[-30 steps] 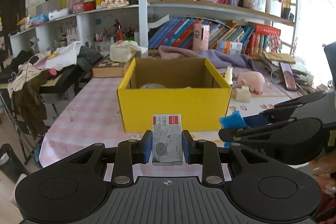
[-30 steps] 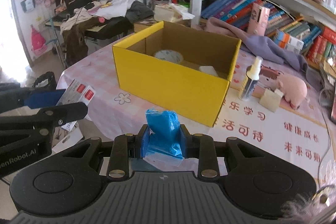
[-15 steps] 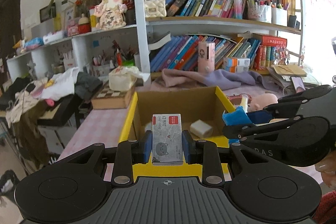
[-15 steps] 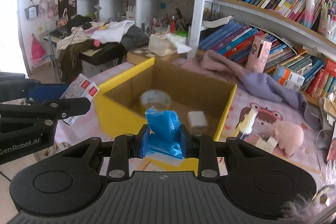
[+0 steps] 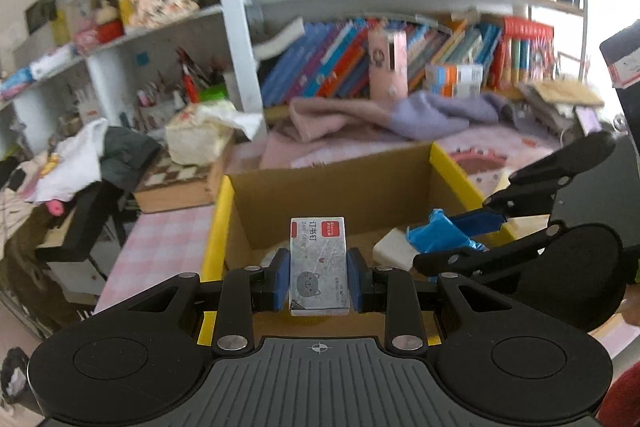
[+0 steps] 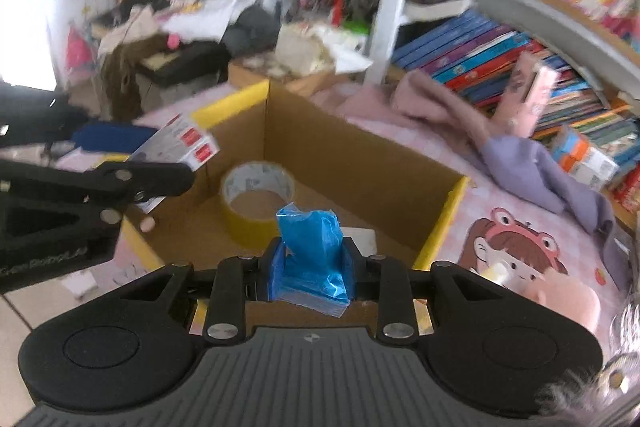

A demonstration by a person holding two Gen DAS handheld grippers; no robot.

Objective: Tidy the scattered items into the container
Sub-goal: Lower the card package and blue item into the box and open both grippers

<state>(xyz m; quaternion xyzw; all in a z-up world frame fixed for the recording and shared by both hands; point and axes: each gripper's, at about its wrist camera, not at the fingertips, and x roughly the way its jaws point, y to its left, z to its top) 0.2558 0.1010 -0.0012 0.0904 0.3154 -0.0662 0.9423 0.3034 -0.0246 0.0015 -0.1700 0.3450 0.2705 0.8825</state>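
My left gripper (image 5: pixel 319 285) is shut on a small grey staple box (image 5: pixel 318 263) with a red label and a cat drawing. It hangs over the near wall of the yellow cardboard box (image 5: pixel 218 223). My right gripper (image 6: pixel 310 269) is shut on a crumpled blue plastic packet (image 6: pixel 310 251), above the same box's (image 6: pixel 440 227) open inside. On the box floor lie a roll of yellow tape (image 6: pixel 256 197) and a white block (image 5: pixel 394 247). Each gripper shows in the other's view: the right one (image 5: pixel 460 231) with the blue packet (image 5: pixel 436 233), the left one (image 6: pixel 172 163) with the staple box (image 6: pixel 184 147).
The box stands on a pink checked tablecloth (image 5: pixel 160 247). Behind it lie pink and lilac cloths (image 5: pixel 400 115), a tissue pack (image 5: pixel 200 139) and a bookshelf full of books (image 5: pixel 360 67). A cartoon print (image 6: pixel 516 251) is on the table to the right of the box.
Both grippers have moved forward from in front of the yellow box to above its opening, each still gripping its item. The box's inside, with tape roll and white block, now shows.
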